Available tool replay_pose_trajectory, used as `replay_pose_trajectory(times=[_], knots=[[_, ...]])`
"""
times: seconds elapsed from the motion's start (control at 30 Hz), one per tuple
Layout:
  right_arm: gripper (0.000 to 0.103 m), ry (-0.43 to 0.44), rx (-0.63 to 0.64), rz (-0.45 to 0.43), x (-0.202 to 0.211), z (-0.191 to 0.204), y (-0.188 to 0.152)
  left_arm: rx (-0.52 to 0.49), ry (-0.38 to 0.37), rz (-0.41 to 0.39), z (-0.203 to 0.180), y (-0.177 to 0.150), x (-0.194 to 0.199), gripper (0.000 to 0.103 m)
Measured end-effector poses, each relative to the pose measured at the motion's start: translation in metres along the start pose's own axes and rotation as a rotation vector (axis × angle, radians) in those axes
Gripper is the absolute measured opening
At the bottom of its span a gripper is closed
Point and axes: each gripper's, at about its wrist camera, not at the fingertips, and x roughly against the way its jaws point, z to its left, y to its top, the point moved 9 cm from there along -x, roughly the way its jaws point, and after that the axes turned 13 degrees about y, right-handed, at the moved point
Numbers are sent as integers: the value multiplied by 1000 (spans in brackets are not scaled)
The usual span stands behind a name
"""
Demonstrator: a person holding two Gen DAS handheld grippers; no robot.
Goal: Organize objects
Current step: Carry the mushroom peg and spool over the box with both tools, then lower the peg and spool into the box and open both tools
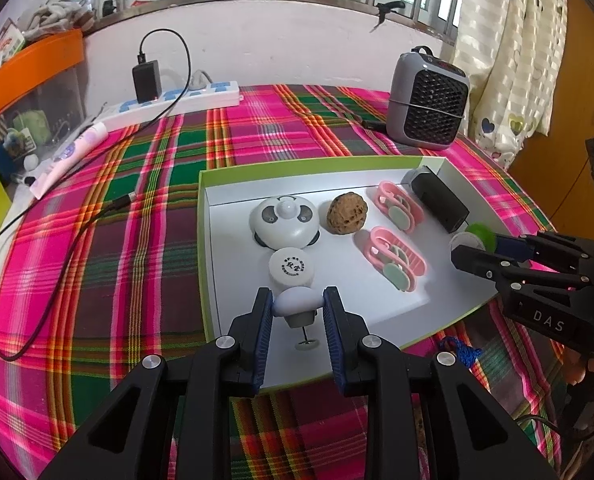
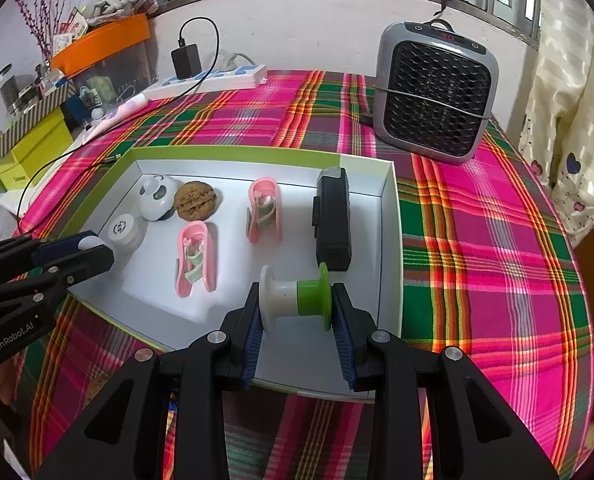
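Observation:
A shallow white box with a green rim (image 1: 202,216) (image 2: 391,216) lies on the plaid cloth. My left gripper (image 1: 297,295) is shut on a small white dome-topped knob (image 1: 295,305) with a pin below it, held over the box's near left part beside a white round jar (image 1: 291,270). My right gripper (image 2: 296,293) is shut on a white-and-green spool (image 2: 297,300) lying sideways over the box's near right part. Also in the box are a panda-faced gadget (image 1: 283,220), a walnut (image 1: 347,213), two pink clips (image 1: 399,205) (image 1: 395,258) and a black device (image 1: 439,204).
A grey fan heater (image 2: 433,92) stands behind the box at the right. A power strip (image 1: 177,100) with a black charger and trailing cable lies at the back left. An orange-lidded bin (image 1: 29,68) and boxes crowd the left edge. A blue cord (image 1: 457,350) lies by the box's near rim.

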Motion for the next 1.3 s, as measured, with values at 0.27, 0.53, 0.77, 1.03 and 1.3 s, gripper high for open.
replay_pose_trajectory(times=[0.27,0.53,0.77,1.03,1.3], knots=[[34,1,1,4,0,1,0,-2,1,2,-1,-1,0,24],[34,0,-3,2,1,2,-1,-3,4,3,-1,-1,0,24],[34,6,-13,2,2,1,-1,-3,7,3,0,-2,-1,25],[34,4,-15,-5,4,2,-1,-3,13,3,1,-2,-1,27],[41,-4,-4,-15,7,3,-2,-4,21,-5,3,-1,4,35]])
